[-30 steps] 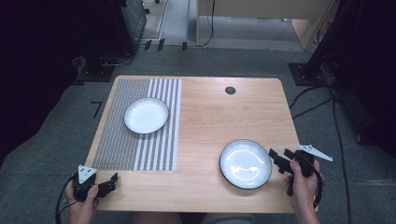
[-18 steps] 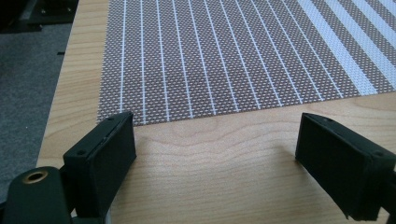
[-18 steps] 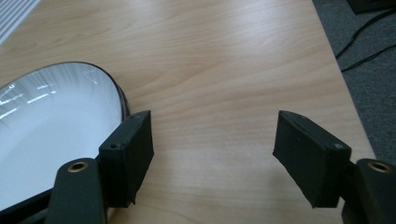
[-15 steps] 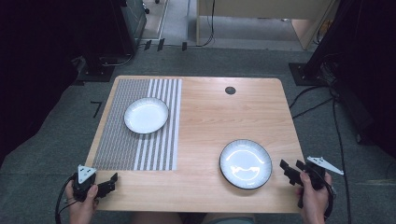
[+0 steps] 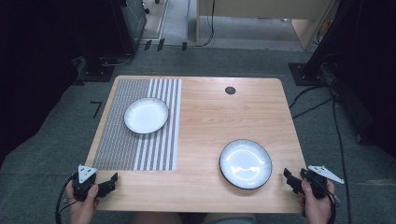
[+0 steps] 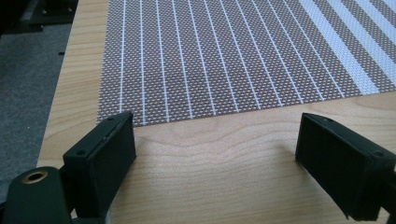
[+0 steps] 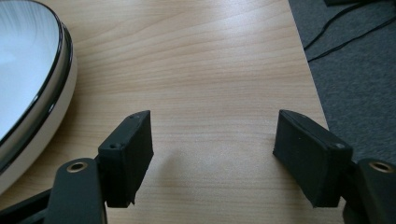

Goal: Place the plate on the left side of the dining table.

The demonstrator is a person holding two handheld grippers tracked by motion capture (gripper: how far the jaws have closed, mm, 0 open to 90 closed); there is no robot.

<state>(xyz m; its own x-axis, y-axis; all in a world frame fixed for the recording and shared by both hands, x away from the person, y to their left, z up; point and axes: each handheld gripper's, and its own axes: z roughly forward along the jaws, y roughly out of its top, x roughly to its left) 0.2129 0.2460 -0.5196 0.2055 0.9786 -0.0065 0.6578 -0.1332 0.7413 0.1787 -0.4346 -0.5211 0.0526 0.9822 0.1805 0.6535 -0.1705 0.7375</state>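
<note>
Both grippers sat spread and empty at the table's (image 5: 205, 116) near edge: left gripper (image 5: 111, 183) beside the striped mat (image 5: 121, 140), right gripper (image 5: 290, 179) just beside one plate (image 5: 245, 164). Another plate (image 5: 146, 115) rested on the mat.

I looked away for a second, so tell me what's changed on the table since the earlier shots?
The right gripper drew back from the rim of the near plate toward the table's right front corner, jaws open and empty. The near plate, the plate on the striped mat and the left gripper stayed put.
</note>
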